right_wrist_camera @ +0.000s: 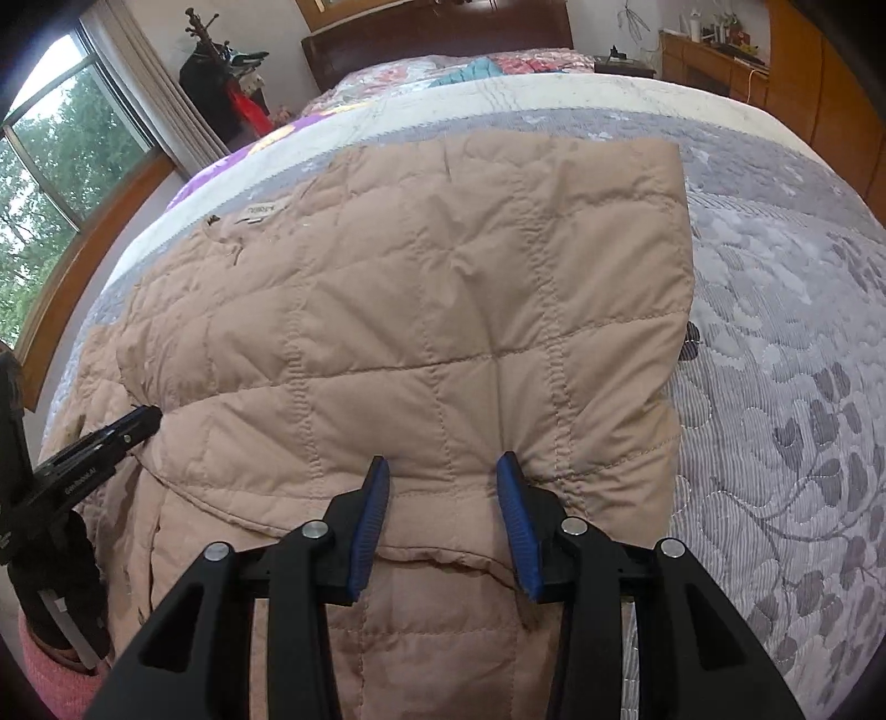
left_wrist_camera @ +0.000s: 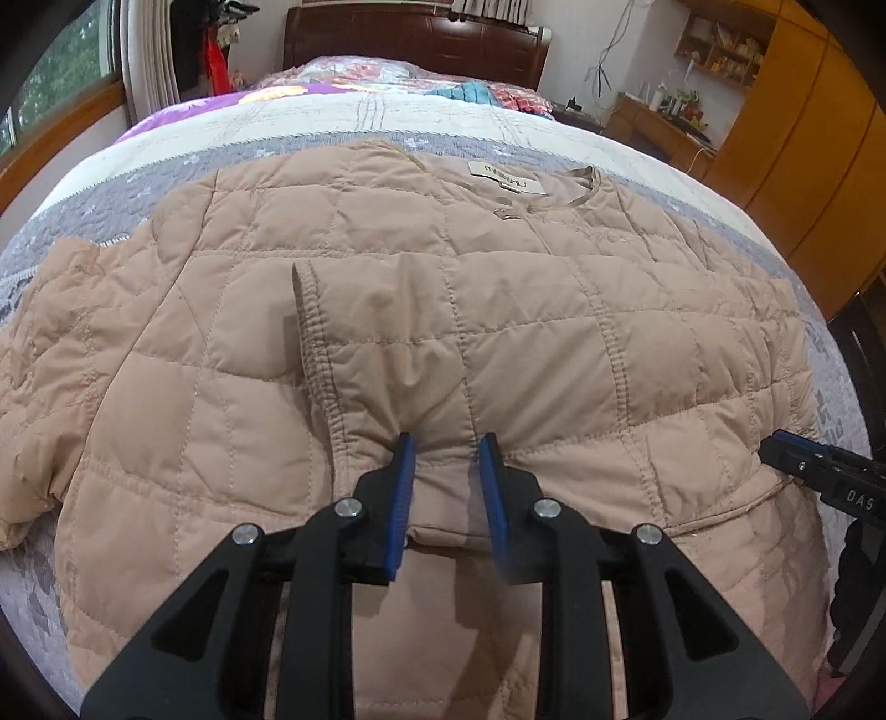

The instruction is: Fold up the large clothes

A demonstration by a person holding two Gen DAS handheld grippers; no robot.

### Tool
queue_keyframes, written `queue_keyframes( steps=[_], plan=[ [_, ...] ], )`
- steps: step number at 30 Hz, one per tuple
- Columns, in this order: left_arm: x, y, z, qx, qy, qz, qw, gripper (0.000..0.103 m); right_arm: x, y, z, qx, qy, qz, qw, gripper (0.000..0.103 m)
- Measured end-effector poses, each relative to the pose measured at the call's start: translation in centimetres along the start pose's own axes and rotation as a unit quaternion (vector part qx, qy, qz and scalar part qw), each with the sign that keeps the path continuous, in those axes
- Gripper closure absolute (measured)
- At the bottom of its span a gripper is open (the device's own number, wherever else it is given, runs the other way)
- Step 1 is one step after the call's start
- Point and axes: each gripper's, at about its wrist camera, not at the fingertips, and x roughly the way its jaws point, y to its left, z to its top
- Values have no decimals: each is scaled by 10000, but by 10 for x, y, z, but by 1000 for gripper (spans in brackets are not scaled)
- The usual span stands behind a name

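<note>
A beige quilted jacket (left_wrist_camera: 421, 310) lies spread on the bed, collar and label (left_wrist_camera: 506, 178) at the far side; it also shows in the right wrist view (right_wrist_camera: 443, 310). One sleeve is folded across the front, its cuff (left_wrist_camera: 310, 321) near the middle. The other sleeve (left_wrist_camera: 39, 354) lies out to the left. My left gripper (left_wrist_camera: 447, 443) is open, its tips touching the folded edge near the hem. My right gripper (right_wrist_camera: 443, 468) is open, its tips at the folded edge on the jacket's right side. Each gripper appears in the other's view: the right (left_wrist_camera: 797, 459) and the left (right_wrist_camera: 133, 423).
The bed has a grey floral quilt (right_wrist_camera: 775, 332), with colourful bedding (left_wrist_camera: 387, 77) and a dark headboard (left_wrist_camera: 415, 39) beyond. A window (right_wrist_camera: 50, 166) is on the left. Wooden cabinets (left_wrist_camera: 803, 138) and a cluttered desk (left_wrist_camera: 664, 116) stand on the right.
</note>
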Motion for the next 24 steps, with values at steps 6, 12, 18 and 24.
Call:
queue_keyframes(
  steps=[6, 12, 18, 24],
  plan=[
    [-23, 13, 11, -414, 60, -199, 9989, 69, -38, 6, 0, 9, -470, 790, 9958, 54],
    [-97, 86, -12, -841, -527, -119, 9950, 36, -81, -5, -22, -237, -811, 262, 9961, 46],
    [-146, 218, -65, -1973, -667, 783, 9749, 34, -73, -10, -48, -365, -499, 348, 9975, 46],
    [-168, 327, -115, -3237, -559, 1123, 9378, 33, -61, 1, -72, -631, -315, 358, 9969, 46]
  ],
)
